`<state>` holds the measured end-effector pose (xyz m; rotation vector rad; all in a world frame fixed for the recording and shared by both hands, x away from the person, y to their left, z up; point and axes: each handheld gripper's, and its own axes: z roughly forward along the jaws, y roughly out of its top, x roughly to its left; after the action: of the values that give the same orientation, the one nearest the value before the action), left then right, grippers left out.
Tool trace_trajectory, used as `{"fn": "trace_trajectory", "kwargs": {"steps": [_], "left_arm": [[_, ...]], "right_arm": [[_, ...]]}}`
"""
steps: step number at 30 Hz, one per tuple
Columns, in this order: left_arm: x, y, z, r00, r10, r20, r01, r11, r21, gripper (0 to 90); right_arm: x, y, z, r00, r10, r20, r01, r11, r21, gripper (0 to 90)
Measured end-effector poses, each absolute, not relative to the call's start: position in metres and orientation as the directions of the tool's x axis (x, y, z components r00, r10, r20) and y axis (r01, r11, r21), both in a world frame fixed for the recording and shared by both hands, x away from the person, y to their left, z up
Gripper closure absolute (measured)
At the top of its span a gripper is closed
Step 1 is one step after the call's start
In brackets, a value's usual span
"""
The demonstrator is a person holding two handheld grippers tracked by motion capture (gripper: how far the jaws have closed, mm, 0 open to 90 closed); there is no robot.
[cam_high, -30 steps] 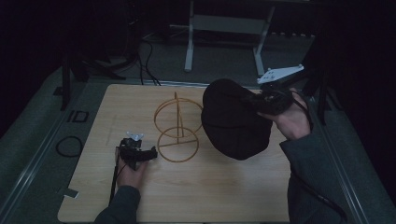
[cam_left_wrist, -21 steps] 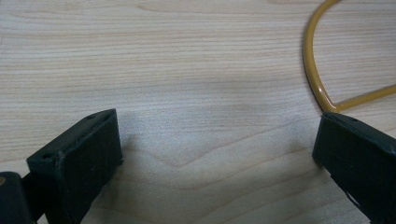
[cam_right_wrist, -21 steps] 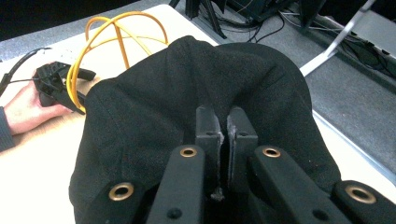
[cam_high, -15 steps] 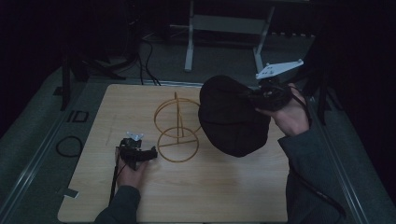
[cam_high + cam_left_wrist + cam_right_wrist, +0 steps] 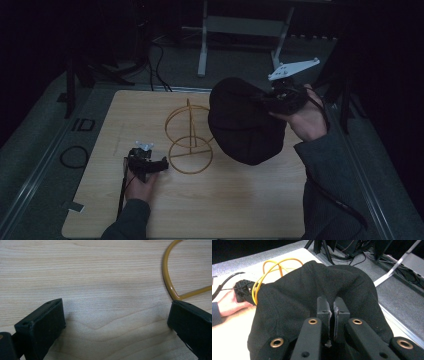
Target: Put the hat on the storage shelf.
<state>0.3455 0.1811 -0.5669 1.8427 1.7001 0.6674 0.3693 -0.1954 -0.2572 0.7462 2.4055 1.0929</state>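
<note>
A black fabric hat [image 5: 245,125] hangs above the right half of the wooden table [image 5: 225,200], and my right gripper [image 5: 272,100] is shut on its rim. In the right gripper view the two jaws pinch a fold of the hat [image 5: 294,297] between them, at my right gripper [image 5: 332,307]. A yellow wire stand [image 5: 190,145] with a round base and an upright hoop stands at mid-table, just left of the hat. My left gripper [image 5: 162,165] rests on the table at the stand's base. My left gripper [image 5: 116,317] is open, with bare wood between its jaws and the stand's wire [image 5: 167,277] just beyond the right jaw.
A black cable loop [image 5: 74,156] lies on the grey floor left of the table. A metal frame with legs [image 5: 202,45] stands behind the table's far edge. The right gripper view shows the left hand and its gripper [image 5: 243,290] behind the stand [image 5: 270,267].
My right gripper has carried the hat slightly up and to the left, nearer the stand's hoop. The left gripper has stayed put.
</note>
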Motion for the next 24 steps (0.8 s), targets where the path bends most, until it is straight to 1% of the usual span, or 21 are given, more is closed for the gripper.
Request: {"fn": "trace_trajectory", "kwargs": {"steps": [24], "left_arm": [[0.346, 0.181, -0.567, 0.082, 0.997, -0.002, 0.729, -0.059, 0.682, 0.7]], "right_arm": [[0.371, -0.167, -0.238, -0.809, 0.566, -0.158, 0.253, 0.578, 0.775, 86.1]]}}
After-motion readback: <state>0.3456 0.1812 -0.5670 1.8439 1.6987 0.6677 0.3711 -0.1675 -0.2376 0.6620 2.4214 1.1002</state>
